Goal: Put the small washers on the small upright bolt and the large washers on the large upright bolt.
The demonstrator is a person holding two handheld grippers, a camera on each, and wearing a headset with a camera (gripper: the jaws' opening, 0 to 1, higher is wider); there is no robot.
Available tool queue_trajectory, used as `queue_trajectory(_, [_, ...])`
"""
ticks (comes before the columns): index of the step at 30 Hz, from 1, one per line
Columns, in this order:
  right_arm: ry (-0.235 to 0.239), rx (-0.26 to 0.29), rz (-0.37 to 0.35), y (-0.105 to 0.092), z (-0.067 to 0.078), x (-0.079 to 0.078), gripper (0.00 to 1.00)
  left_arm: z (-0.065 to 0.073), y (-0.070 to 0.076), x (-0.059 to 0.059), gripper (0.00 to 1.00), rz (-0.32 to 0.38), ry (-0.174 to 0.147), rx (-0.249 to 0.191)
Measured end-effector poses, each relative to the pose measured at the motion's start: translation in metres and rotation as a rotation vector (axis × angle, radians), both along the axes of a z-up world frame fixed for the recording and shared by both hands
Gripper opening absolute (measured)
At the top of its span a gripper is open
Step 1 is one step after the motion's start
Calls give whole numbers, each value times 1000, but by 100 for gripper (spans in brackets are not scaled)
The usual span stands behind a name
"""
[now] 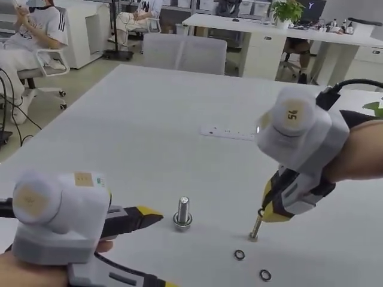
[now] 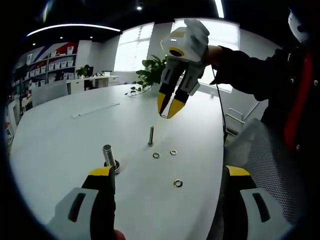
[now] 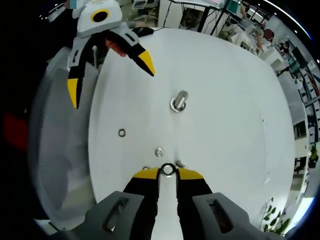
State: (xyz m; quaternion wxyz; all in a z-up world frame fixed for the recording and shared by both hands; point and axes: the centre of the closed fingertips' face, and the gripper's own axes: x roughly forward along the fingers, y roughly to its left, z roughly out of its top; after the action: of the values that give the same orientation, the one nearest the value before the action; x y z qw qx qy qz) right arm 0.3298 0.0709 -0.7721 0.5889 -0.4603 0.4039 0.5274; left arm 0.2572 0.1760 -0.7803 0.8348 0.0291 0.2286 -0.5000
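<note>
On the white table [image 1: 137,149] stands the large upright bolt [image 1: 182,212] with a washer around its base. The thin small bolt [image 1: 255,228] stands to its right. My right gripper [image 1: 267,215] hovers just above the small bolt, shut on a small washer [image 3: 168,170]; the bolt's top [image 3: 159,151] lies right ahead of the tips. Two loose washers [image 1: 239,255] [image 1: 265,275] lie near the small bolt, and a third [image 2: 178,183] lies closer to the table edge. My left gripper [image 1: 158,251] stands open and empty, left of the large bolt [image 2: 107,155].
A white power strip [image 1: 227,133] lies mid-table beyond the bolts. Grey chairs [image 1: 179,54] stand at the far edge, and a person [image 1: 30,36] sits at the far left. The near table edge [image 2: 220,150] runs close to the loose washers.
</note>
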Motion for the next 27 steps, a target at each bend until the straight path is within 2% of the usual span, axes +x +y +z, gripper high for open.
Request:
queue_trajectory(6, [-4, -9, -15, -8, -2, 9, 13, -1, -4, 3, 89, -11, 5, 1])
queue_trajectory(13, [1, -15, -19, -7, -10, 17, 13, -5, -5, 5, 89, -14, 16, 1])
queue_trajectory(27, [35, -34, -17, -7, -27, 27, 13, -10, -6, 8, 89, -9, 25, -1])
